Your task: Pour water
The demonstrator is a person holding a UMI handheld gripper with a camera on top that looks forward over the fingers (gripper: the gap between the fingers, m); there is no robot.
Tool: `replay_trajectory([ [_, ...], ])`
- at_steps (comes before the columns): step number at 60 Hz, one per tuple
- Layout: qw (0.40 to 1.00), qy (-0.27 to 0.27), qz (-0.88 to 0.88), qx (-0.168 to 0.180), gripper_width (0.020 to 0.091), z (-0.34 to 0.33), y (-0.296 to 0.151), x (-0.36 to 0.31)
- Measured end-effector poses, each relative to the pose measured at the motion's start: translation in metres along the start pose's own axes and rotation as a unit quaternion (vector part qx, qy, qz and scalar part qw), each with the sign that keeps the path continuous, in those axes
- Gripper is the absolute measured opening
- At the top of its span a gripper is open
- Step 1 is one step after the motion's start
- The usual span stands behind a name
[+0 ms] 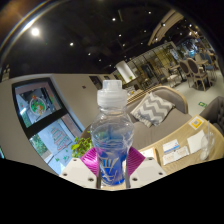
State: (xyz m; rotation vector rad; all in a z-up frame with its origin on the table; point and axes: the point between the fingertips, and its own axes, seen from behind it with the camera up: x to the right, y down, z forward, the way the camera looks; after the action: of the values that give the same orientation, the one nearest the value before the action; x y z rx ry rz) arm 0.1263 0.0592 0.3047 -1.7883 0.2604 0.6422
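I am clenching my fingers (112, 170) on a capped water bottle (111, 140), holding it upright. No cup is showing, so pouring seems not yet begun

The bottle's (111, 140) base is cut off below, so what it rests on, if anything, cannot be told. The tongs (111, 170) show only the upper ends of their 2 fingers; most of each pink pad (92, 160) is hidden behind the bottle, and contact with its sides cannot be judged. The print on the wall posters (45, 118) is too small to read. Papers on the tabletop (178, 150) are too small to make out. The far chairs (196, 70) are tiny and indistinct
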Motion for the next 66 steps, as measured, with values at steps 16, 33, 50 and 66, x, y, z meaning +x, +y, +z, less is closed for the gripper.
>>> replay_trajectory([
  [16, 0.975, 0.116, -0.189, 0.005, 0.0321, -0.023, -0.003, 0.125],
  [33, 0.961, 0.168, -0.219, -0.029, 0.0324, -0.029, 0.047, 0.237],
  [50, 0.959, 0.170, -0.223, -0.044, 0.0331, -0.018, 0.086, 0.276],
  [66, 0.958, 0.169, -0.230, -0.025, 0.0453, -0.020, 0.095, 0.279],
])
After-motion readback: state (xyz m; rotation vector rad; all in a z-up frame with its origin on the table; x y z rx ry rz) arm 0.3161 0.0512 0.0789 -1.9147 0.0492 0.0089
